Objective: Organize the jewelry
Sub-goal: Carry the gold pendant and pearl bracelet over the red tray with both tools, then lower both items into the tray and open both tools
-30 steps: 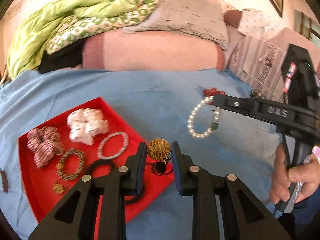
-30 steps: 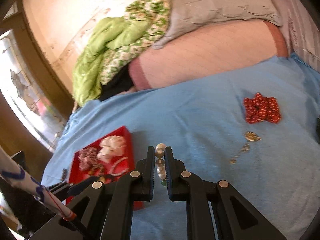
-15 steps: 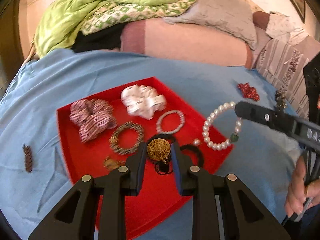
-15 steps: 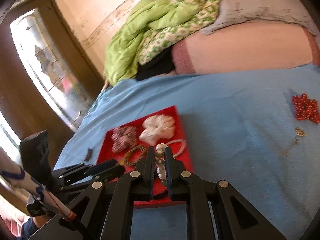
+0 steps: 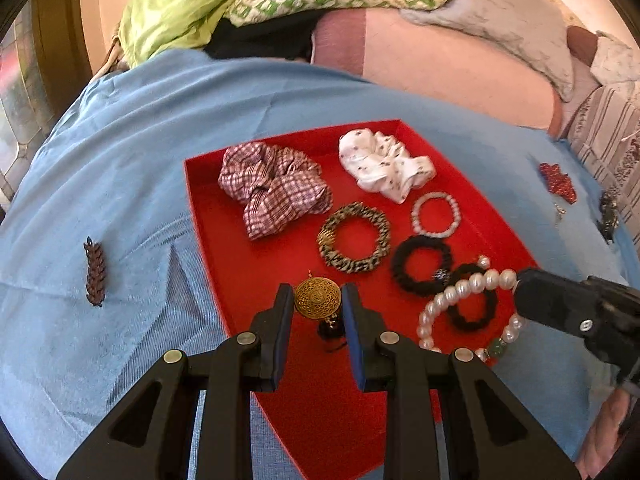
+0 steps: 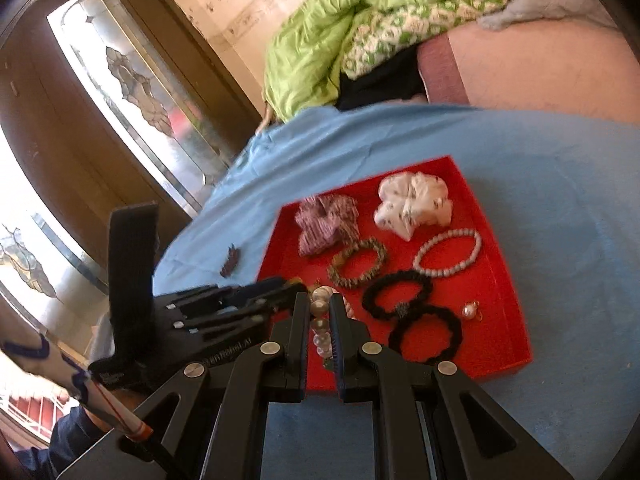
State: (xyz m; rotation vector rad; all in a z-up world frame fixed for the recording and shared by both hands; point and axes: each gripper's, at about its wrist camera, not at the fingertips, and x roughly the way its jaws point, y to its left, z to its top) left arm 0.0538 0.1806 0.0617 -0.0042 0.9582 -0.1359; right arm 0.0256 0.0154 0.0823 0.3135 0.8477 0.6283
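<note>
A red tray (image 5: 212,240) (image 6: 504,280) lies on the blue bedspread. It holds a checked scrunchie (image 5: 272,188), a white scrunchie (image 5: 384,164), a leopard-print band (image 5: 354,240), a pale bead bracelet (image 5: 436,214) and black hair ties (image 5: 422,266). My left gripper (image 5: 317,300) is shut on a round gold pendant (image 5: 317,299) above the tray's near part. My right gripper (image 6: 320,320) is shut on a white pearl bracelet (image 5: 464,292) (image 6: 320,312) and holds it over the tray's near right edge.
A dark leaf-shaped piece (image 5: 95,272) lies on the bedspread left of the tray. A red beaded piece (image 5: 558,182) and small bits lie at the far right. Green bedding (image 5: 192,4) and pillows are piled behind. A glass door (image 6: 132,92) stands to the left.
Both grippers moved left over the red tray with their loads. The pendant and pearl bracelet now hang over the tray's near end instead of the bedspread.
</note>
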